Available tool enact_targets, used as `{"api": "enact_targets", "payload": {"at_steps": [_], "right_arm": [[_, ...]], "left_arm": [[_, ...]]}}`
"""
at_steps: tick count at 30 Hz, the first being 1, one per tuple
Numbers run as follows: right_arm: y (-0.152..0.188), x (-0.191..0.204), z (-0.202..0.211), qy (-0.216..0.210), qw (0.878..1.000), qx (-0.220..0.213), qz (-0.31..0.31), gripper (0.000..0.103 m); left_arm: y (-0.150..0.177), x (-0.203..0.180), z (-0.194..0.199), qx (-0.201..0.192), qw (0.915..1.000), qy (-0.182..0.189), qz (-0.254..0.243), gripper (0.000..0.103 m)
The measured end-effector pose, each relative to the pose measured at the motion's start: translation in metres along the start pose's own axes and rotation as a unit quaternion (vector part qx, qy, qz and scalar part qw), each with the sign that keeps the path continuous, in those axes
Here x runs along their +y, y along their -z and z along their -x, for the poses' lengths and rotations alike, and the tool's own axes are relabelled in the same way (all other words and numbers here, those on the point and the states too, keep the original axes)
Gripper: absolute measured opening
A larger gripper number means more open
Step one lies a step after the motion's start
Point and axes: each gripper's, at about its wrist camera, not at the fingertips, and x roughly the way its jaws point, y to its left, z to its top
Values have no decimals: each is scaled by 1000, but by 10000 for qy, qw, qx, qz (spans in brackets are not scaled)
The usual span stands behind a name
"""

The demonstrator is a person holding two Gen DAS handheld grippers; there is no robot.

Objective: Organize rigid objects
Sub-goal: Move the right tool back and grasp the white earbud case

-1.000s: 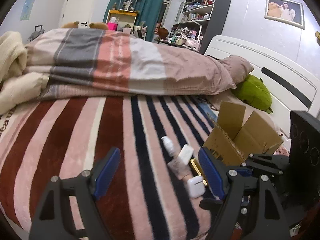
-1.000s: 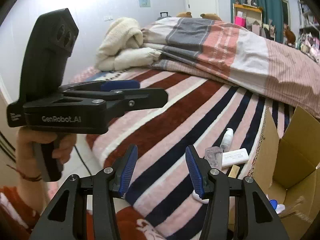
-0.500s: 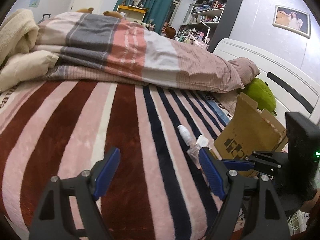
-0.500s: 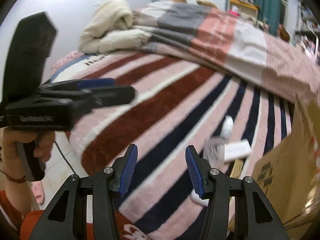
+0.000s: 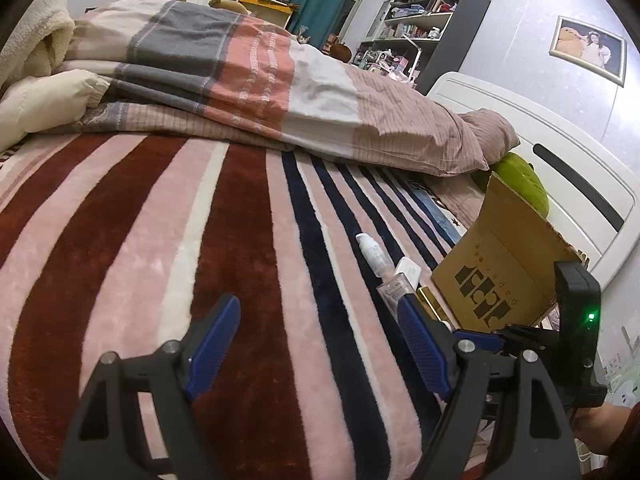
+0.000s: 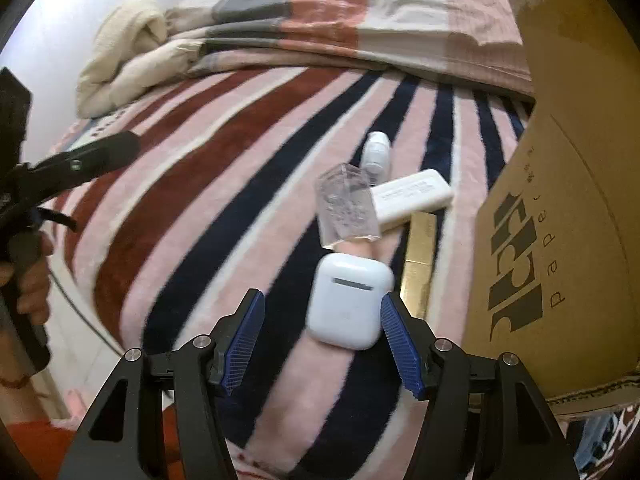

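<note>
Small items lie on a striped blanket beside a cardboard box (image 6: 560, 208). A white earbud case (image 6: 348, 300) is nearest, just ahead of my open right gripper (image 6: 324, 340) and toward its right finger. Behind it lie a clear plastic case (image 6: 346, 208), a white flat box (image 6: 412, 196), a small white bottle (image 6: 376, 152) and a gold bar-shaped box (image 6: 420, 256). My left gripper (image 5: 320, 344) is open and empty over the blanket, left of the bottle (image 5: 372, 252) and clear case (image 5: 394, 290). The box also shows in the left wrist view (image 5: 500, 276).
A folded striped duvet (image 5: 248, 76) and cream blankets (image 6: 132, 48) fill the far side of the bed. A green plush (image 5: 520, 184) sits by the white headboard (image 5: 560, 168). The bed edge drops off at the near left (image 6: 84, 320).
My right gripper has moved down and forward to the earbud case, which now lies just ahead of its fingers. My left gripper has tilted and shifted left, away from the items.
</note>
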Motion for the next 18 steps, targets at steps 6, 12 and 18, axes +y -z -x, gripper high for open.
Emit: {"api": "enact_targets", "payload": {"at_steps": [6, 12, 18], "right_arm": [[2, 2, -12, 122, 9999, 120, -16, 57], [6, -1, -22, 97, 9997, 229, -38, 39], [6, 14, -10, -156, 9995, 33, 262, 39]], "left_arm": [[0, 5, 0, 32, 10000, -27, 36, 79], [0, 1, 2, 24, 10000, 11, -6, 79], [-1, -14, -1, 186, 9991, 315, -194, 79]]}}
